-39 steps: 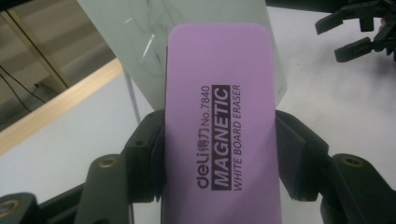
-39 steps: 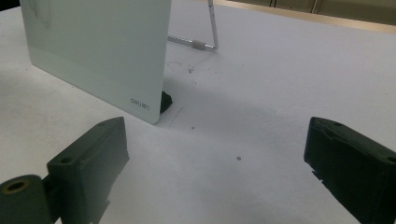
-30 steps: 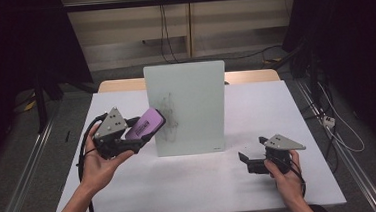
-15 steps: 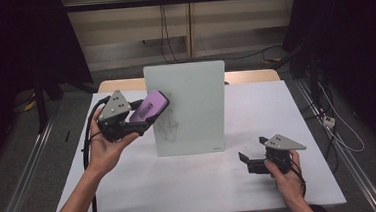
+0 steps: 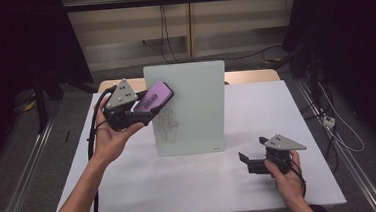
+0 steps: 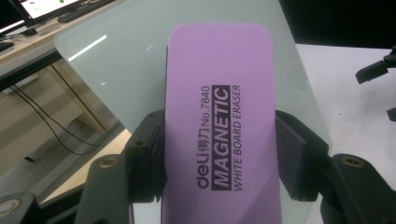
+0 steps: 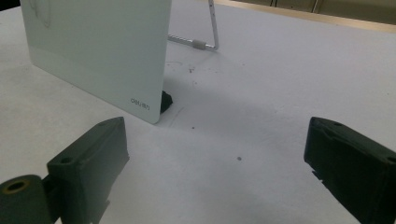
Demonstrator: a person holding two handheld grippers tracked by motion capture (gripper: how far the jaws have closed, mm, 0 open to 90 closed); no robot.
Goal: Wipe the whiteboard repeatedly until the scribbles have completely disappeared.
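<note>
We read on purple eraser (image 6: 219,126): "deli", "No.7840", "MAGNETIC", "WHITE BOARD ERASER". Whiteboard (image 7: 102,51) bears small "deli" mark at its 5 o'clock corner.

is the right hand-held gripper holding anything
No, the right hand-held gripper has its jaws wide apart with only bare table between them, near the corner of the board.

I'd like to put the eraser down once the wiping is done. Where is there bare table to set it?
Bare table lies in front of the whiteboard, between the left forearm and the right gripper; another patch runs right of the board to the table's far right corner. It is crowded at the board's left edge, where the left gripper holds the eraser.
</note>
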